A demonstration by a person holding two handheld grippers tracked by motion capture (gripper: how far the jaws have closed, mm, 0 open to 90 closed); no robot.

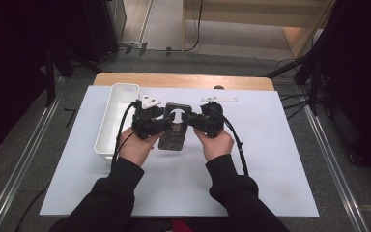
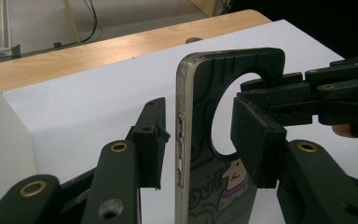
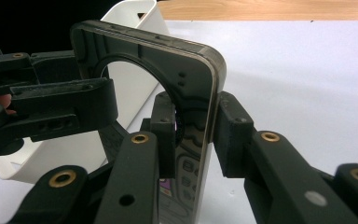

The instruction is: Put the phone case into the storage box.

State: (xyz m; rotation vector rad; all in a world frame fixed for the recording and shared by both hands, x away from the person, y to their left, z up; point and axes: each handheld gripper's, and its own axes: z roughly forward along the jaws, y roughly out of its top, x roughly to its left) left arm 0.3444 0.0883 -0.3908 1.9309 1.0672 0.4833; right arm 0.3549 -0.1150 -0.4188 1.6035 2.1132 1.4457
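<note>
Right tongs [image 3: 193, 126] are pinching the phone case [image 3: 186, 70] edge-on, one jaw on each face, both pressing on it just below the big round camera cutout. Left tongs [image 2: 200, 140] are standing spread around the same case: one jaw is sitting against the printed back beside the cutout, the other is hanging just off the side with the buttons, a thin gap showing.

From the high view I'm seeing left tongs [image 1: 160, 121] and right tongs [image 1: 193, 120] coming at the phone case [image 1: 175, 129] from opposite sides, with my left hand [image 1: 135, 147] and right hand [image 1: 216, 145] gripping them. The case is being held upright, cutout end up, between the two tools over the middle of the bench [image 1: 270, 159]. Whether its bottom edge is touching the white sheet, I can't tell.

Case is dark with a metallic rim and cartoon print on the back.

White bin [image 1: 117, 116] is sitting on the bench just left of my left hand, long side running away from me. A small white strip [image 1: 220, 99] is lying near the far edge, apart from the rest.
</note>
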